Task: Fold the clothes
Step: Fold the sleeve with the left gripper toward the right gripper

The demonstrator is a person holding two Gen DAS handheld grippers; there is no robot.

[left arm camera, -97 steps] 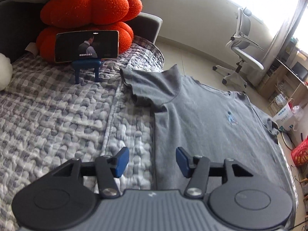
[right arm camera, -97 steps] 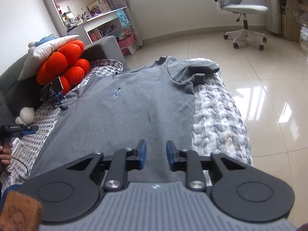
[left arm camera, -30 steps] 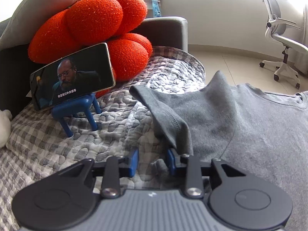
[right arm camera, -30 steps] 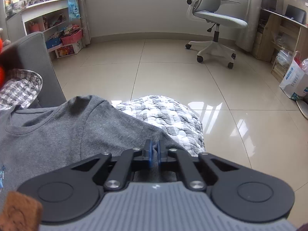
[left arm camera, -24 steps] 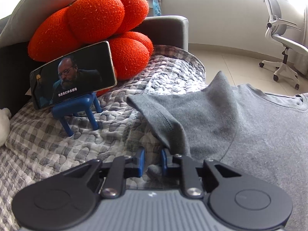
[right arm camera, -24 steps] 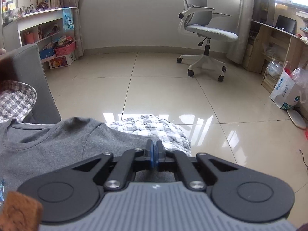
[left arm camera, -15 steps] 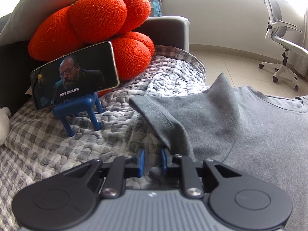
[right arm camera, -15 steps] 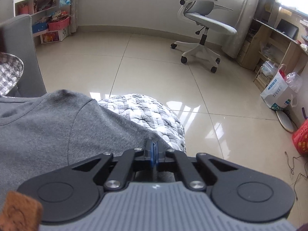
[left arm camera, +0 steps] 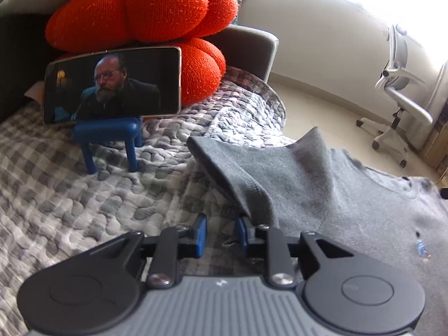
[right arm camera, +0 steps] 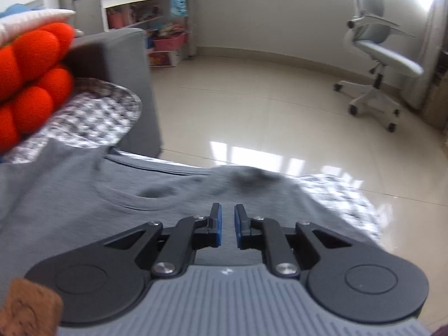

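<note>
A grey T-shirt (left arm camera: 350, 196) lies spread across a checked quilt (left arm camera: 56, 196) covering a grey sofa (right arm camera: 126, 64), its near sleeve (left arm camera: 238, 173) rumpled and raised into a peak on the left-hand side. Beyond the sofa, a pale tiled floor (right arm camera: 252, 117) runs to a white office chair (right arm camera: 383, 64) near the window. In the left wrist view, the left gripper (left arm camera: 221, 233) hovers low at the sleeve's hem with its blue pads apart by a moderate gap; the right-hand pad (left arm camera: 240, 231) sits just against the hanging edge of the sleeve, but no cloth lies between the two, and quilt shows through the gap. In the right wrist view, which is blurred, the right gripper (right arm camera: 227, 225) is poised over the shirt's shoulder area near the collar (right arm camera: 145, 198), its pads parted by a narrow gap and holding nothing. Only the left view shows a phone (left arm camera: 112, 84) playing video, propped on a small blue stand (left arm camera: 109, 140) against an orange knitted cushion (left arm camera: 145, 14), along with a small blue emblem (left arm camera: 422, 249) on the shirt's chest. Only the right view shows white shelves (right arm camera: 140, 14) crowded with small items along the far wall.
</note>
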